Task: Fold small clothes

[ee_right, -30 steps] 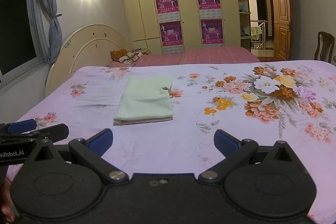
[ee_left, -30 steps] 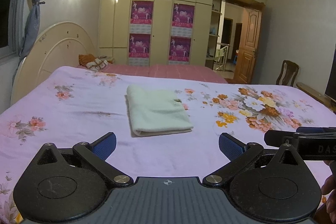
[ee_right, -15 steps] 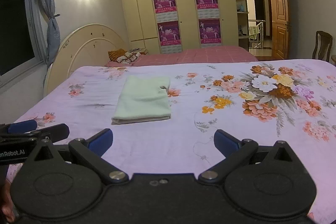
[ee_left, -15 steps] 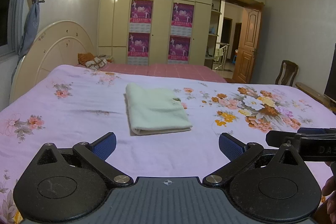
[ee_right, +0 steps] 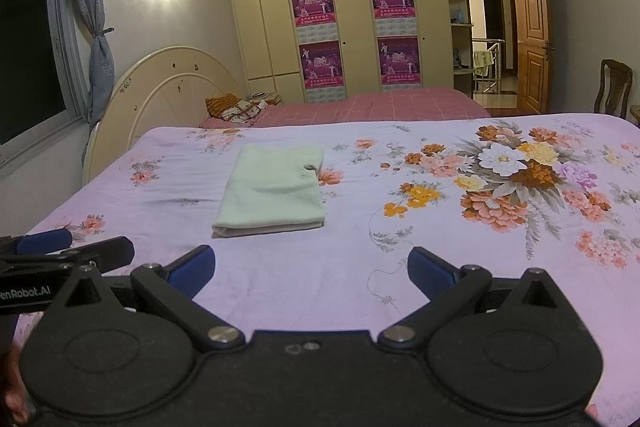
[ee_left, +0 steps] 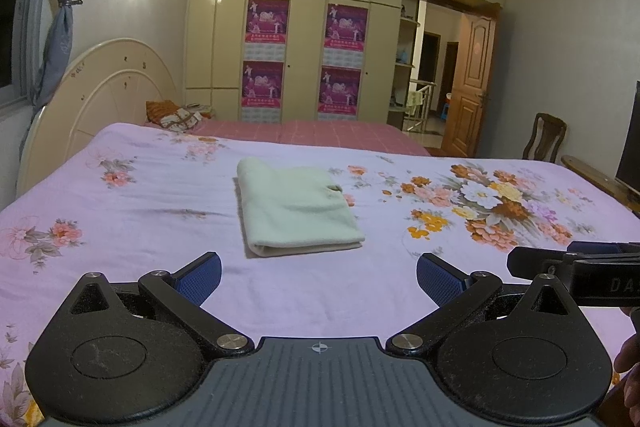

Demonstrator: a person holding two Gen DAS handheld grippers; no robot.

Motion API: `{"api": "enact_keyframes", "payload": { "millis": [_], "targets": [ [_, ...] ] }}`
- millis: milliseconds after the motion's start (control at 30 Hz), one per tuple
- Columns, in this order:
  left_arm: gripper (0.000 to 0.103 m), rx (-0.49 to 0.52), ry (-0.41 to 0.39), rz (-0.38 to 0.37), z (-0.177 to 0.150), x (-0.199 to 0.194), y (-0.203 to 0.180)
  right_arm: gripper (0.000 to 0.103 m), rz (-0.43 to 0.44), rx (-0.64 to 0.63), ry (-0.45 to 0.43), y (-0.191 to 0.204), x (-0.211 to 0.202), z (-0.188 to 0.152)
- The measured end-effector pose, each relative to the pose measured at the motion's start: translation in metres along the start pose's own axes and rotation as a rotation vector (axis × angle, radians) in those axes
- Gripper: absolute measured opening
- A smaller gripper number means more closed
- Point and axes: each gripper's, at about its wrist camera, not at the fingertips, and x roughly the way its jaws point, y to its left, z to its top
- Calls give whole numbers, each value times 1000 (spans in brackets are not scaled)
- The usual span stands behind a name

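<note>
Your pale green cloth (ee_left: 296, 209) is folded into a neat rectangle, lying flat on the bed (ee_left: 120, 227) with the purple flowered sheet. Both your grippers hang over the bed's near edge, well short of the cloth: left gripper (ee_left: 319, 277) jaws spread wide, right gripper (ee_right: 311, 269) jaws wide too, nothing in either.
</note>
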Motion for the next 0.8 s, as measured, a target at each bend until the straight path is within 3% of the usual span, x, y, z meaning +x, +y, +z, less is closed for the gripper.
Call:
{"api": "enact_keyframes", "payload": {
  "millis": [800],
  "targets": [
    [103, -4, 5, -16, 3, 5, 1, 102, -6, 4, 3, 3, -3, 1]
  ]
}}
